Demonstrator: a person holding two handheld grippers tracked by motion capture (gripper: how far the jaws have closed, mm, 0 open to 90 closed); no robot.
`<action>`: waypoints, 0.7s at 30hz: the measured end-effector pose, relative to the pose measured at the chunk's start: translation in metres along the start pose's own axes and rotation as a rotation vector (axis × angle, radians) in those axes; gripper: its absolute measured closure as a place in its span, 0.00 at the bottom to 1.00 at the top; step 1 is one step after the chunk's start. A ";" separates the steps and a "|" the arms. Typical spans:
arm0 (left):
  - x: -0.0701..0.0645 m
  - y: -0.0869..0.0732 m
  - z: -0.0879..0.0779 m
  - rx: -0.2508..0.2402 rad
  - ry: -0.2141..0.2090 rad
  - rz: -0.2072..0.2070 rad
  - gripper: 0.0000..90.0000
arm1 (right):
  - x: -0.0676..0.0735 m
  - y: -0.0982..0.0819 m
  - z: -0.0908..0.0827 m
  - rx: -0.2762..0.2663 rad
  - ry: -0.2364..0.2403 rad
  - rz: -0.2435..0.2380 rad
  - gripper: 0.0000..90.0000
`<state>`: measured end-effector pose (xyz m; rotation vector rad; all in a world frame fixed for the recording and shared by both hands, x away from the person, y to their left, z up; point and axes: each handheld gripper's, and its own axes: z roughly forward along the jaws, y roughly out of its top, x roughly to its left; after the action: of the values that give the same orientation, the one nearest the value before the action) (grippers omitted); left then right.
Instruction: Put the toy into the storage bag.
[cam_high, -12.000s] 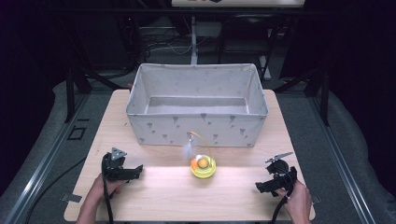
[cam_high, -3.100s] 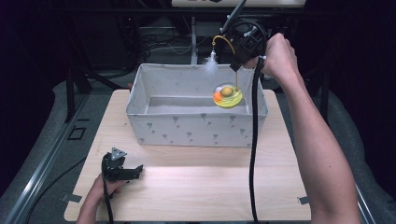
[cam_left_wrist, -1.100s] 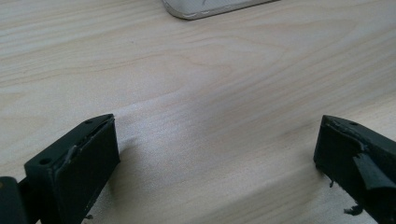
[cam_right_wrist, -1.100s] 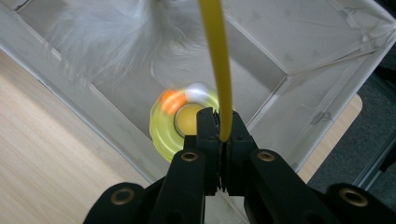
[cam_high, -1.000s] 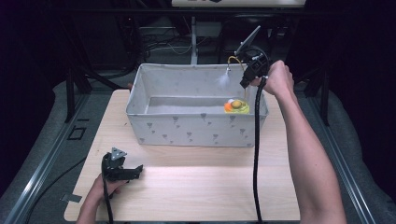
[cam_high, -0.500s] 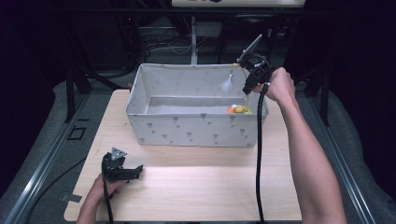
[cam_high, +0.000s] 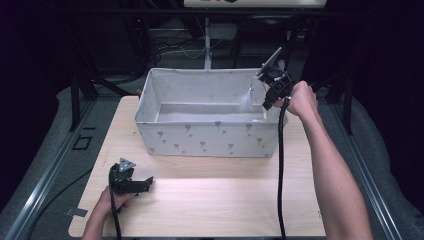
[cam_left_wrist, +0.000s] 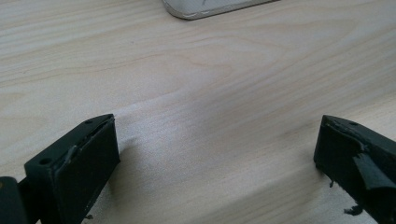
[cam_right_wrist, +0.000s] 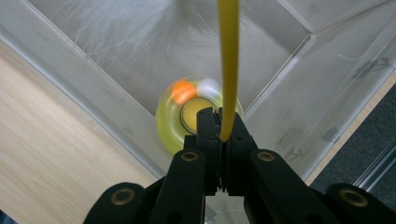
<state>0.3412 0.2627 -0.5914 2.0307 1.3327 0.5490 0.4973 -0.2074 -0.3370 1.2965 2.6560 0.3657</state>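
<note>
Right gripper (cam_high: 263, 90) was held over the far right corner of the fabric bin (cam_high: 210, 135) in the high view, its jaws angled down, presumably to lower a toy inside. The bin's near wall hid that toy; a pale feathery blur (cam_high: 246, 100) hung beside the gripper. Left gripper (cam_high: 134, 183) rested idle on the wooden table (cam_high: 210, 210), near its front left edge.

Left gripper view showed the jaws standing wide apart over bare tabletop, holding nothing; a bin corner (cam_left_wrist: 210, 7) was cut off at the top.

Right gripper view showed the jaws clamped on a yellow wand (cam_right_wrist: 228, 60). The yellow ring toy (cam_right_wrist: 180, 121), with orange and white balls, hung blurred in the bin's corner; contact with the floor could not be judged.
</note>
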 end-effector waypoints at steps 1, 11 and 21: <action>0.000 0.000 0.000 0.000 0.000 0.000 0.00 | 0.000 -0.002 0.002 -0.004 0.002 0.006 0.98; 0.000 0.000 0.000 0.000 0.000 -0.001 0.00 | -0.006 -0.016 0.019 0.035 0.017 0.021 0.98; 0.000 0.000 0.000 0.000 0.000 -0.001 0.00 | -0.010 -0.023 0.036 0.057 0.043 0.046 0.98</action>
<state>0.3412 0.2626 -0.5914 2.0300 1.3332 0.5490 0.4947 -0.2237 -0.3779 1.3840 2.6942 0.3300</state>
